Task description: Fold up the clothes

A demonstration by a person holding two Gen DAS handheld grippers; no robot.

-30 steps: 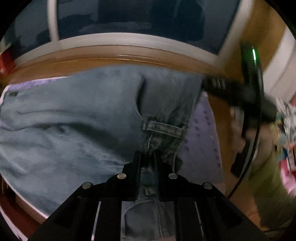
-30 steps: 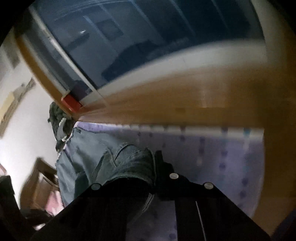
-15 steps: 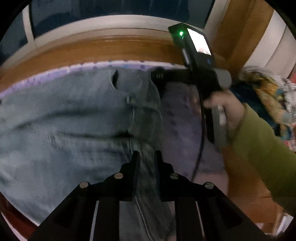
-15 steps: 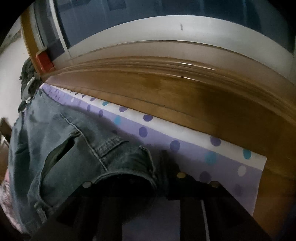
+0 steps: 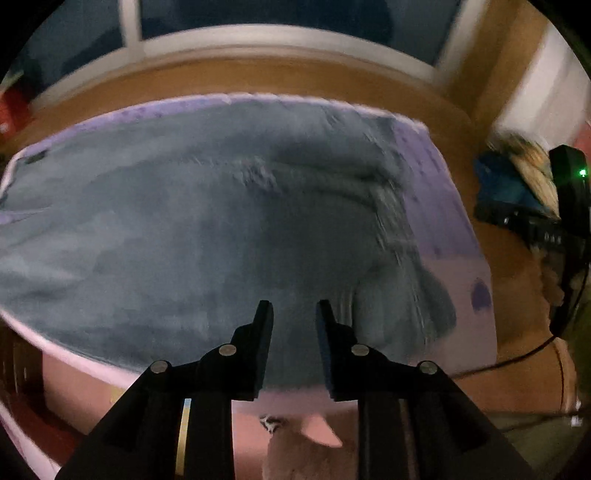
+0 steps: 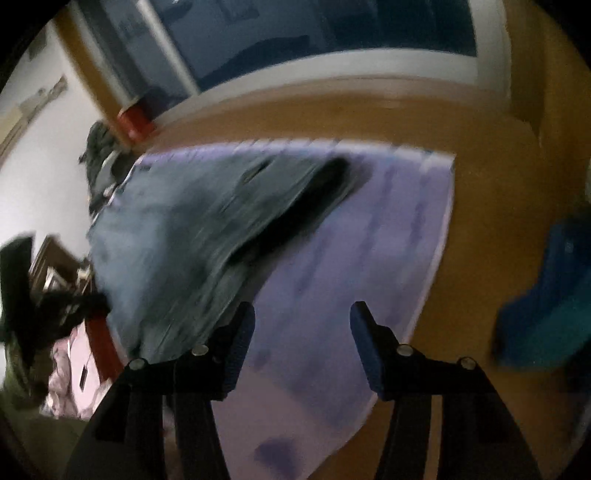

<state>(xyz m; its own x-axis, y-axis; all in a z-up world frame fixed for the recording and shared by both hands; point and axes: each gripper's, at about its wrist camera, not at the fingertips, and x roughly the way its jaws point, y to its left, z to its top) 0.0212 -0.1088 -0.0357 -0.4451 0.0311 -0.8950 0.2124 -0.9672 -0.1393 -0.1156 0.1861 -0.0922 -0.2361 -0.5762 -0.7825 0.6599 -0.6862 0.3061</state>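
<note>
jeans [image 5: 207, 229]: faded blue-grey denim, paler streaks, centre of both views
cloth [image 6: 369, 258]: lilac with darker purple dots and a pale edge, under the jeans
table [image 6: 480, 221]: warm honey-brown wood, upper and right of frame
window frame [image 5: 258, 35]: white, panes dark blue, top
garment [image 6: 546, 295]: bright blue, right edge
box [image 6: 135, 120]: red, upper left

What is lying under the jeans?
Under the jeans lies a purple dotted sheet; it shows along their edges and beside them. The part of the sheet directly beneath the denim is covered, so anything there cannot be seen.
</note>
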